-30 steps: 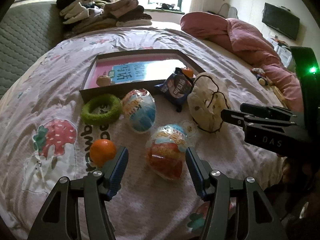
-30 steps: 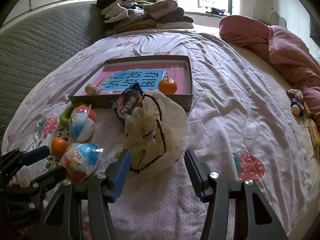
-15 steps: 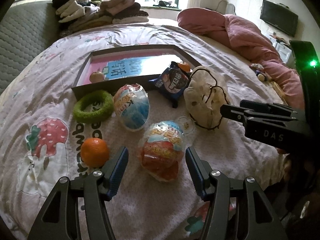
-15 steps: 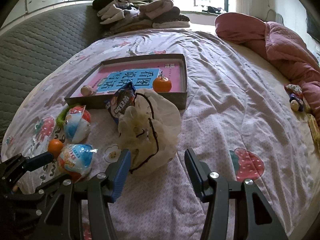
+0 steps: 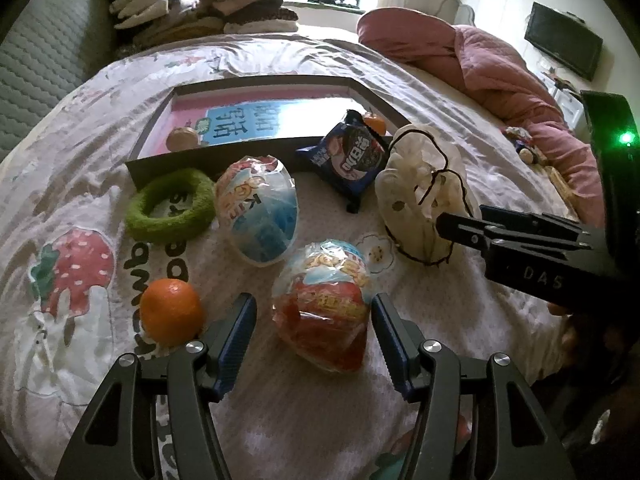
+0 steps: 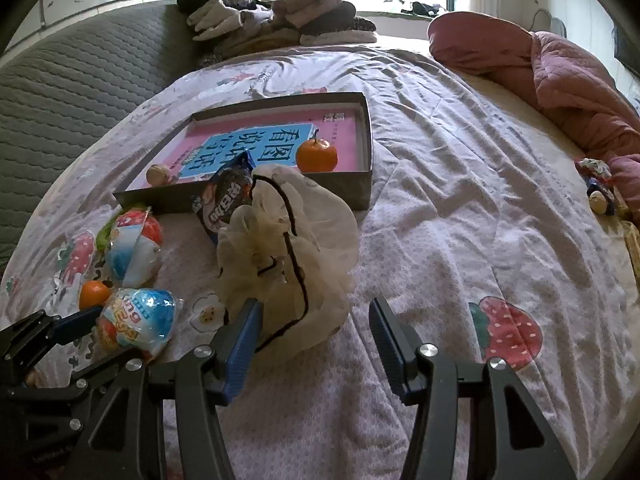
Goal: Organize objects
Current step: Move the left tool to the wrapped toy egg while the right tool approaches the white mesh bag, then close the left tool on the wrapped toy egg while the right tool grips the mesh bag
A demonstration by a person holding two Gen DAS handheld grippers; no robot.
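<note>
My left gripper [image 5: 314, 326] is open, its fingers on either side of a red and blue wrapped toy egg [image 5: 324, 304] on the bedsheet, not clamping it. An orange [image 5: 171, 312] lies just left of the left finger. A second wrapped egg [image 5: 258, 210], a green ring [image 5: 170, 205] and a dark snack packet [image 5: 350, 158] lie before a flat open box [image 5: 160, 166]. My right gripper [image 6: 314, 336] is open, with a cream mesh pouch [image 6: 292, 248] reaching between its fingers. The box [image 6: 362, 188] holds an orange [image 6: 317, 155] and a walnut [image 6: 158, 174].
A pink quilt [image 6: 560, 72] is bunched at the right. Folded clothes [image 6: 272, 16] are stacked at the bed's far end, beside a grey padded headboard [image 6: 72, 80]. Small toys [image 6: 598, 192] lie at the right edge. Bare sheet [image 6: 460, 220] spreads right of the pouch.
My left gripper has moved forward, so the red and blue egg sits deeper between its fingers. The right gripper has crept slightly closer to the pouch.
</note>
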